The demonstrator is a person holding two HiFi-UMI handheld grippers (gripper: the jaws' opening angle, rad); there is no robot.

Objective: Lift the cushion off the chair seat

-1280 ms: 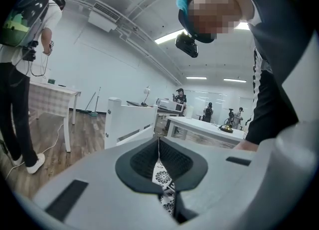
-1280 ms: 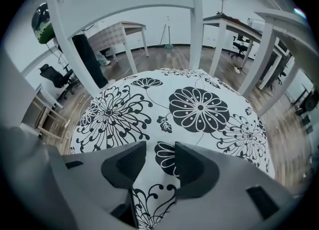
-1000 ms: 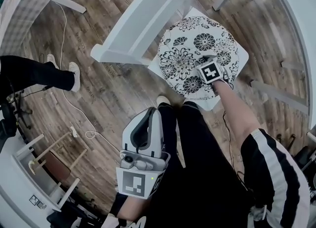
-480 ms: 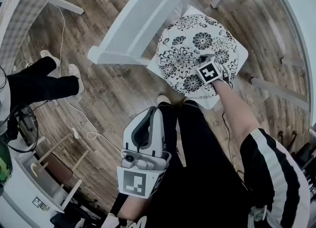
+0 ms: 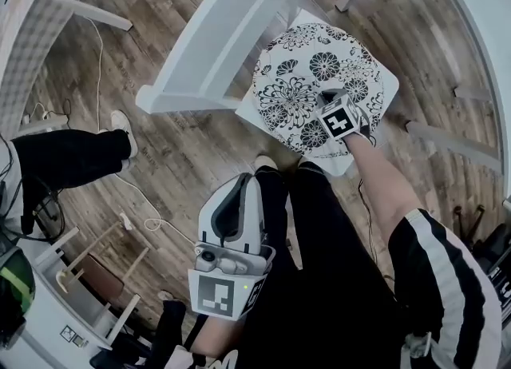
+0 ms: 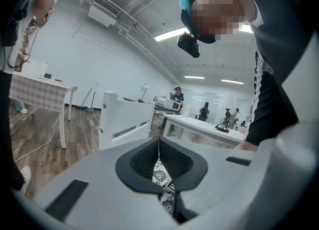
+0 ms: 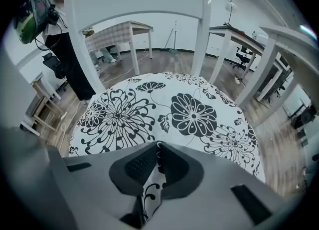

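The round floral cushion [image 5: 307, 80] lies on the chair [image 5: 390, 88] seat, with the seat's white corners showing past its rim. The chair back [image 5: 223, 32] fences the far-left side, and bare floor [image 5: 184, 144] lies open on the near side. The right gripper [image 5: 330, 97] points steeply down at the cushion's near edge. Its jaws have just been closing and now pinch a fold of the fabric. The left gripper [image 5: 242, 188] is held level above the person's legs, jaws together and empty.

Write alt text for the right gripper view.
The right gripper, whose jaws have just been closing, pinches the near edge of a round white cushion printed with black flowers. It lies on a white wooden chair, whose back rails rise behind it.
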